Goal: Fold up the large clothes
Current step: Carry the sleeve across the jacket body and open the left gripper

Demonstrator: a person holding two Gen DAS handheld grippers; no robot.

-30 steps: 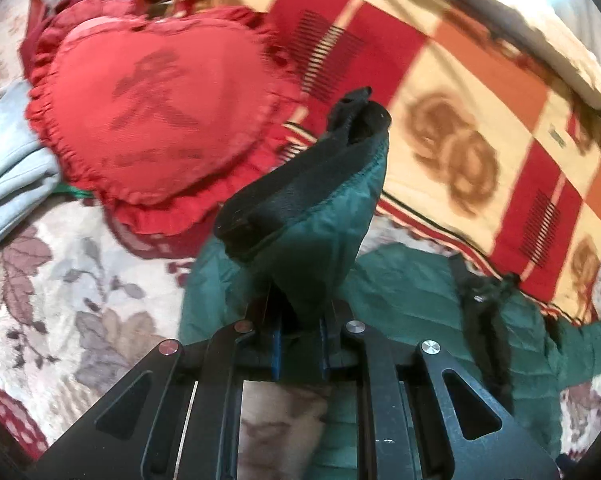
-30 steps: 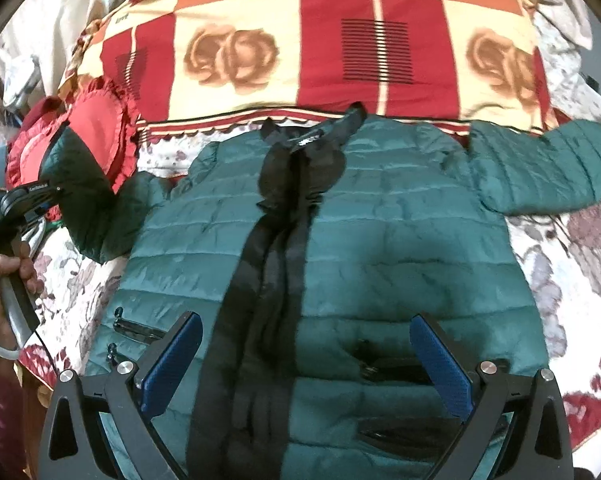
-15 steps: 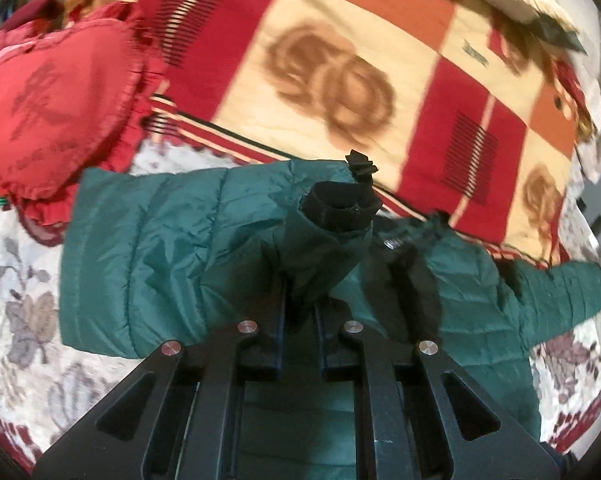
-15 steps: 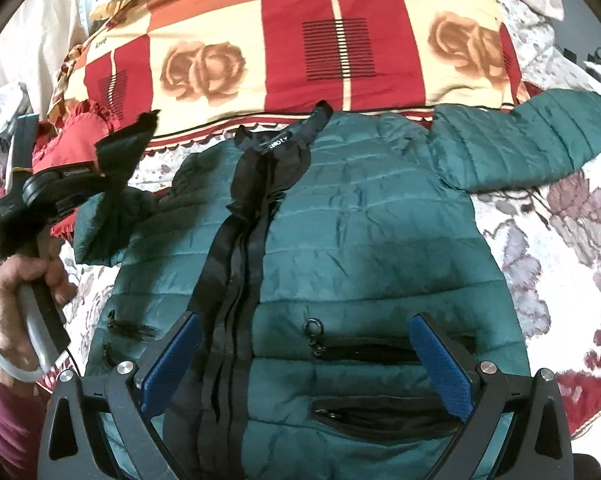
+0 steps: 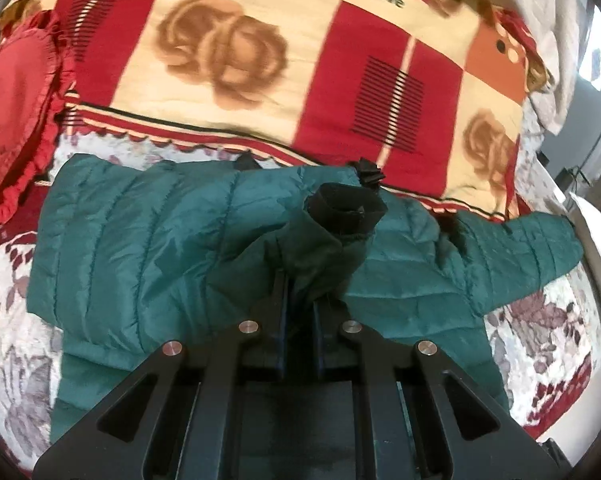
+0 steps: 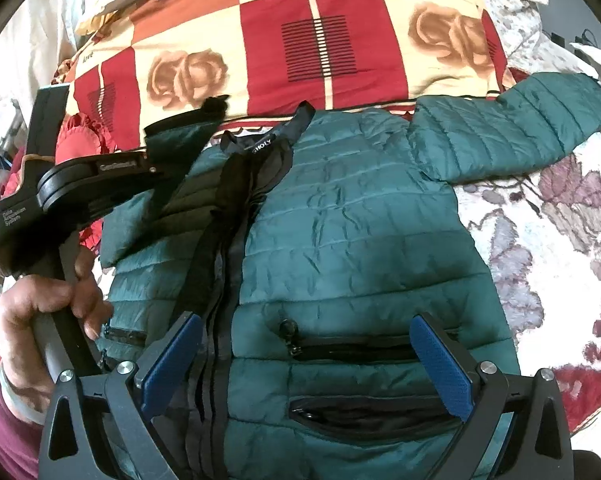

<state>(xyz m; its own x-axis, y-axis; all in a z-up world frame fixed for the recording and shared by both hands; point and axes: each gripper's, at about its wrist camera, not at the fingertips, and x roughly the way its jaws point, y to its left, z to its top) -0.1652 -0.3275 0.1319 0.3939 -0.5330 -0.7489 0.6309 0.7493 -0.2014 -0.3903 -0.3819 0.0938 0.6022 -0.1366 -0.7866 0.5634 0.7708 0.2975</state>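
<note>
Pinching sleeve cuff point(image 5: 346, 210) w/ left gripper point(image 5: 300, 300); right gripper point(image 6: 306, 364) spread.

jacket point(image 6: 340, 248): 1 | grippers: 2 | heart cushion point(image 5: 8, 92): 1 | quilt point(image 6: 324, 40): 1

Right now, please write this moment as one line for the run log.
left gripper: shut on sleeve, lifted over jacket | right gripper: open above pockets | other sleeve: spread out

The word "love" is printed in dark letters on cream squares of the red and cream rose-patterned blanket point(image 6: 324, 40). A label inside the black collar of the green jacket point(image 6: 340, 240) shows letters reading about "HOLY". Small white print on the left gripper point(image 6: 168, 160) is too blurred to read.
</note>
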